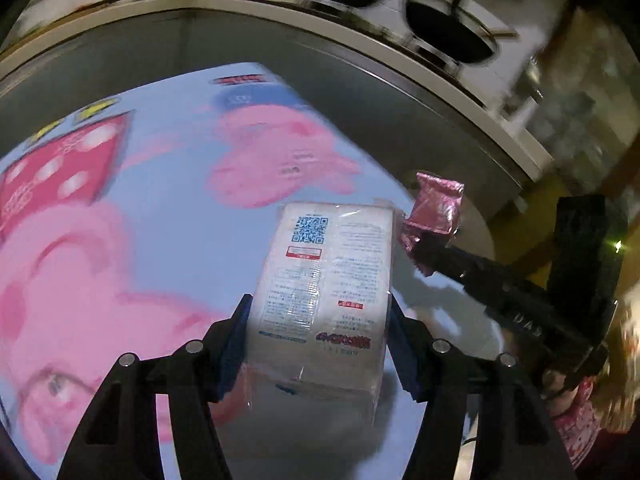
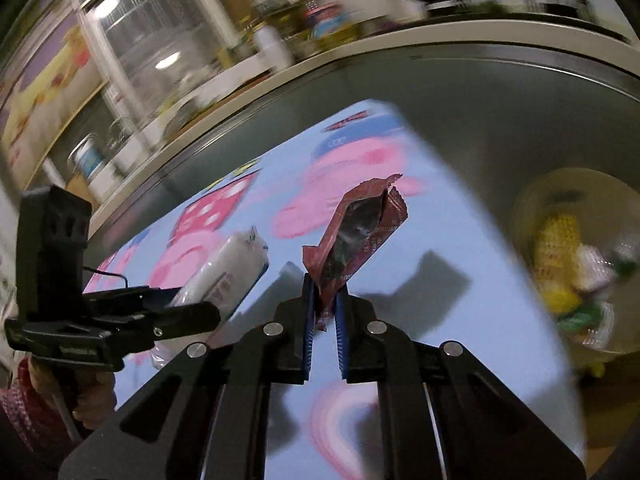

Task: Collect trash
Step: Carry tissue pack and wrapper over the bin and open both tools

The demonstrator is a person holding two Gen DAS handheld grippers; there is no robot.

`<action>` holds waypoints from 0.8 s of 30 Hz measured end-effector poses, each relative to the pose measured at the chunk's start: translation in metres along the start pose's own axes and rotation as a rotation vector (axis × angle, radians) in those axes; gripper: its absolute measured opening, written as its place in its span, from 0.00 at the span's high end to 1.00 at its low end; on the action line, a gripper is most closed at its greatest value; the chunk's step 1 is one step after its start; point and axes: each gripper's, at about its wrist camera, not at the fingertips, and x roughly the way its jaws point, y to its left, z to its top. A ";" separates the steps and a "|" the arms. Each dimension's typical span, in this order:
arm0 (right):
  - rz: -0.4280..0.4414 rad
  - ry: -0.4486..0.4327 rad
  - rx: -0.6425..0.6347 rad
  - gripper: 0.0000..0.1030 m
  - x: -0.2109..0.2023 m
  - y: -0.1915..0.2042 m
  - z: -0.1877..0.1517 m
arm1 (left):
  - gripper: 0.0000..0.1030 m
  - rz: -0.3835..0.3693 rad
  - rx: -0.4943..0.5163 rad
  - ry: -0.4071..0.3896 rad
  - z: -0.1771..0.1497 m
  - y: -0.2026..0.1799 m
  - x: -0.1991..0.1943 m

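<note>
Left gripper (image 1: 320, 320) clamping white plastic-wrapped printed pack (image 1: 324, 276); right gripper (image 2: 323, 300) pinching torn red foil wrapper (image 2: 360, 232). Both carried above blue cartoon-print mat (image 2: 460, 320), probably bound for the pale bin (image 2: 532, 200) off its right edge.

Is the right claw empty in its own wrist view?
No. The right claw is shut on an opened dark red snack wrapper, which sticks up from between its blue pads.
</note>
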 end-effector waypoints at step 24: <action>-0.361 -0.054 0.142 0.48 -0.048 -0.187 -0.003 | 0.25 -0.067 0.130 0.159 0.102 -0.153 0.177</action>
